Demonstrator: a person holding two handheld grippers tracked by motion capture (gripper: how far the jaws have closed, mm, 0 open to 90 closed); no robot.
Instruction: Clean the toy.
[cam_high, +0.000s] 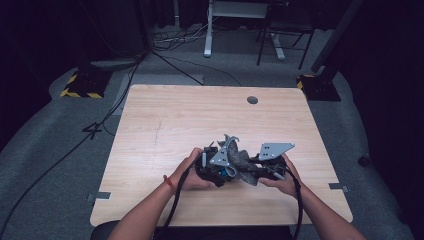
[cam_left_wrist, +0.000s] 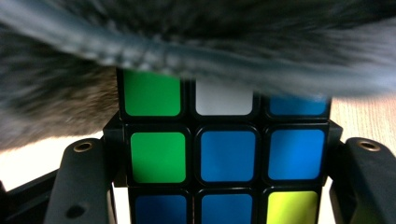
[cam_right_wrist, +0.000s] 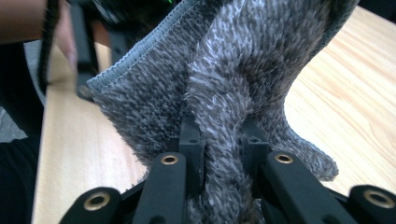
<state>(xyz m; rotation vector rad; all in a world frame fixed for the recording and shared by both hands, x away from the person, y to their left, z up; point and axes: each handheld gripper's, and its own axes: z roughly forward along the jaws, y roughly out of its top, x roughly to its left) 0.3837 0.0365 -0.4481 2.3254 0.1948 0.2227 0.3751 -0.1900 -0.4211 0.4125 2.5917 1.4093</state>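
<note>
Pale wood under us, dark room around it: we work low and near the front edge of the surface (cam_high: 165, 115). At the centre of the work we hold a puzzle cube (cam_left_wrist: 224, 154), its green, blue, white and yellow tiles facing the left gripper view, seated between the two black jaws of our left hand-held gripper (cam_high: 215, 167), which is clamped on its sides. A grey fluffy cloth (cam_right_wrist: 243, 79) hangs across the top row of the cube and touches it. Our right hand-held gripper (cam_right_wrist: 223, 140) is clenched on a fold of that cloth, the pile bulging out between and above its jaws. In the high view the two grippers sit just beside each other, the cloth (cam_high: 245, 162) bunched between them, our hands close on either side.

Outward from there the wood lies bare on all sides, with most open room toward the far edge, where a small round grommet (cam_high: 252, 100) sits near the rim. The left and right edges stand well apart from our hands; the front edge is near our forearms. Beyond the surface, grey carpet, cables and a desk frame's legs.
</note>
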